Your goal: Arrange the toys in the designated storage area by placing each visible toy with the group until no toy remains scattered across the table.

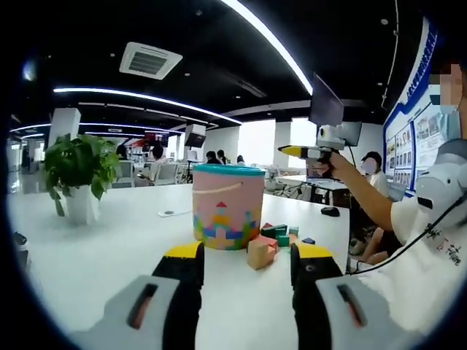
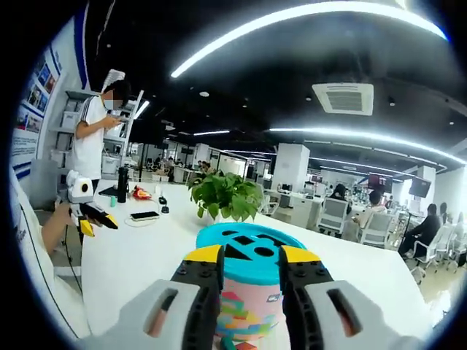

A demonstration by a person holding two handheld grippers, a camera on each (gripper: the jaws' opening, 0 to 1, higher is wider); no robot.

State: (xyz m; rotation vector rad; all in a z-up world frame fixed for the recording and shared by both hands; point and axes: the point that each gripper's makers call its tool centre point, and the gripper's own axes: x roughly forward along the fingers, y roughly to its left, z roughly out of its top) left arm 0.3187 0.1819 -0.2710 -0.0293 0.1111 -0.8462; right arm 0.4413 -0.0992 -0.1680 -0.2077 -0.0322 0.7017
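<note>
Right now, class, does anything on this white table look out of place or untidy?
Yes. Several coloured wooden blocks lie scattered on the white table beside the pink toy bucket with the teal shape-sorter lid, rather than stored together. The bucket stands upright.

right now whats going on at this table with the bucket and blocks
A person is sorting toy blocks at a white table, one hand-held gripper per hand. The left hand-held gripper is open and empty, aimed at a peach wooden block beside the pink bucket. More coloured blocks lie scattered just behind it. The right hand-held gripper hovers open over the bucket's teal shape-sorter lid, holding nothing. No block is picked up yet.
</note>
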